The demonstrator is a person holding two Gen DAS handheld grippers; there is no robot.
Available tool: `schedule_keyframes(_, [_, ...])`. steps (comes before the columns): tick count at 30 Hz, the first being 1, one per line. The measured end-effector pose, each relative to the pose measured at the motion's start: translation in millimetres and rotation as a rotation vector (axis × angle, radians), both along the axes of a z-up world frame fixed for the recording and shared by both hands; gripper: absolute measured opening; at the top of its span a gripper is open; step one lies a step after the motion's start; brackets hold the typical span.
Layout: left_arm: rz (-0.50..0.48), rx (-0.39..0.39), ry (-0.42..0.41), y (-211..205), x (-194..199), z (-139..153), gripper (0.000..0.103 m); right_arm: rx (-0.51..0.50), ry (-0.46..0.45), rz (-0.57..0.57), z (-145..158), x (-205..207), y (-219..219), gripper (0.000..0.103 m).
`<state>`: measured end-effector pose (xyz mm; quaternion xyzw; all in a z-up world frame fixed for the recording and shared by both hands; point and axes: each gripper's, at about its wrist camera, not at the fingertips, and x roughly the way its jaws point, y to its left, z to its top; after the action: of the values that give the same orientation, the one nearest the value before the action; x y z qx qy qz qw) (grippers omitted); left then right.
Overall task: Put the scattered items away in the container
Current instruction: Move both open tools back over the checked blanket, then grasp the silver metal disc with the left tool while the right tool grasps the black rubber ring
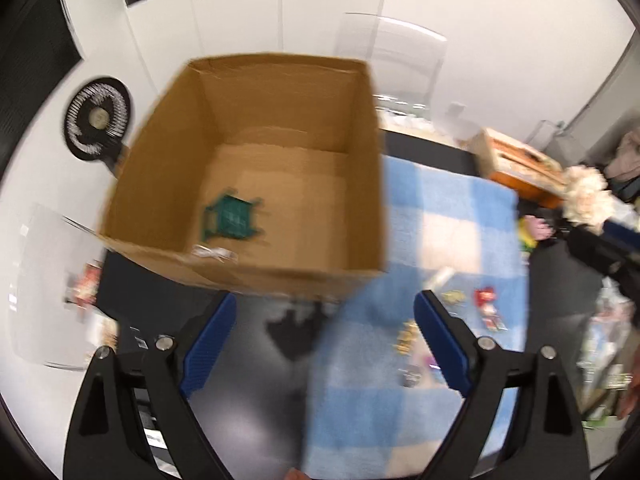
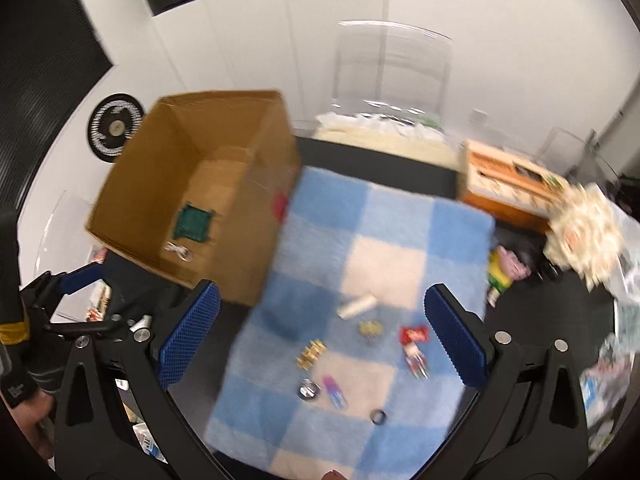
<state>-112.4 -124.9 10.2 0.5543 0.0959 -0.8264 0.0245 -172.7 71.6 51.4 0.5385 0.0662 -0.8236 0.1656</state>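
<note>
An open cardboard box stands on the dark table, left of a blue-and-white checked mat. Inside it lie a green basket-like item and a clear plastic piece. Small items are scattered on the mat: a white roll, gold clips, a red packet, a pink-and-blue piece, a dark ring. My left gripper hovers open in front of the box, nothing between its fingers. My right gripper hangs open over the mat, empty.
A black fan stands behind the box. An orange-and-cream box and a fluffy cream bundle sit at the right. Packets and clutter line the table's left and right edges. A clear chair stands behind.
</note>
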Motion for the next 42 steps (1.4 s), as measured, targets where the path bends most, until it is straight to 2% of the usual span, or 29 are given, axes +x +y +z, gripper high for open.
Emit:
schedule_keyframes(3, [-0.007, 0.026, -0.016, 18, 9, -7, 0.090, 0.003, -0.018, -0.036, -7, 12, 24, 0.103])
schedule_keyframes(14, [-0.070, -0.002, -0.024, 72, 38, -14, 0.090, 0.017, -0.036, -0.114, -24, 67, 82, 0.103])
schedule_keyframes(17, [-0.095, 0.014, -0.059, 84, 45, -24, 0.089, 0.021, -0.062, -0.131, -36, 81, 95, 0.103])
schedule_keyframes(20, [-0.125, -0.002, -0.095, 95, 52, -36, 0.089, 0.014, -0.094, -0.140, -49, 93, 106, 0.103])
schedule_keyframes(27, [-0.164, 0.002, -0.133, 108, 66, -55, 0.089, 0.024, -0.122, -0.168, -69, 112, 122, 0.103])
schedule_keyframes(34, [-0.181, -0.006, -0.137, 112, 71, -70, 0.089, 0.025, -0.154, -0.166, -89, 120, 127, 0.101])
schedule_keyframes(36, [-0.180, -0.003, -0.153, 113, 72, -78, 0.080, 0.025, -0.167, -0.165, -97, 123, 126, 0.100])
schedule_keyframes(42, [-0.192, 0.028, -0.193, 118, 75, -111, 0.079, 0.040, -0.197, -0.153, -122, 127, 125, 0.100])
